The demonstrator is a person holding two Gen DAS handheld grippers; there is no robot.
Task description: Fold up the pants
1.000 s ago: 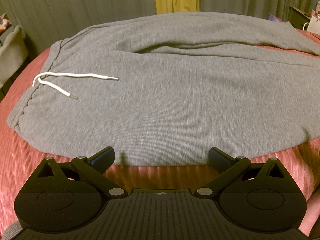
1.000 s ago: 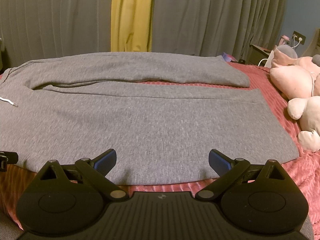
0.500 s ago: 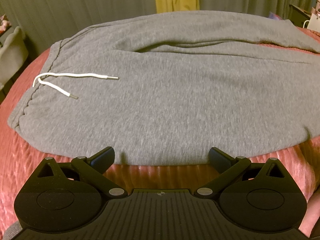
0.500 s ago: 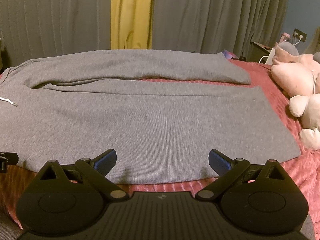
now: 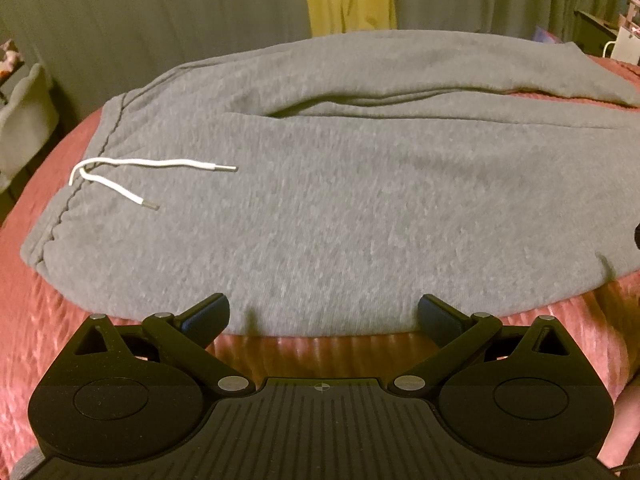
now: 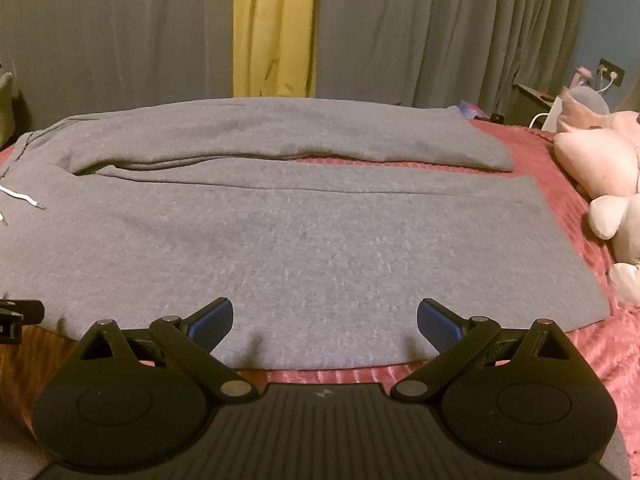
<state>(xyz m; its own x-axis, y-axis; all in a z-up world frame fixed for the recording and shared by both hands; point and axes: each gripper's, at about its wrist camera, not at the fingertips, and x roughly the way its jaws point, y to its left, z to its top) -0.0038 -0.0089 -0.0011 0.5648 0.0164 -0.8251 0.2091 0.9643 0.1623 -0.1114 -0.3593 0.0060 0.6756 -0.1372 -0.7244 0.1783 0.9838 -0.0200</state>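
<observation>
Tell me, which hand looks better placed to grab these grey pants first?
Neither clearly. The left gripper is open at the near edge of the grey sweatpants, toward the white drawstring; the right gripper is open over the near leg. Probably both pinch together.

Grey pants (image 6: 304, 248) flat on bedspread (image 6: 560, 184)

pants (image 5: 360, 208): grey knit cloth, matt, slightly fuzzy
drawstring (image 5: 120, 172): white cord, metal-looking tips
bedspread (image 5: 24, 320): red ribbed cloth, sheeny
left gripper (image 5: 323, 316): black matt plastic
toy (image 6: 600, 160): pink plush
</observation>
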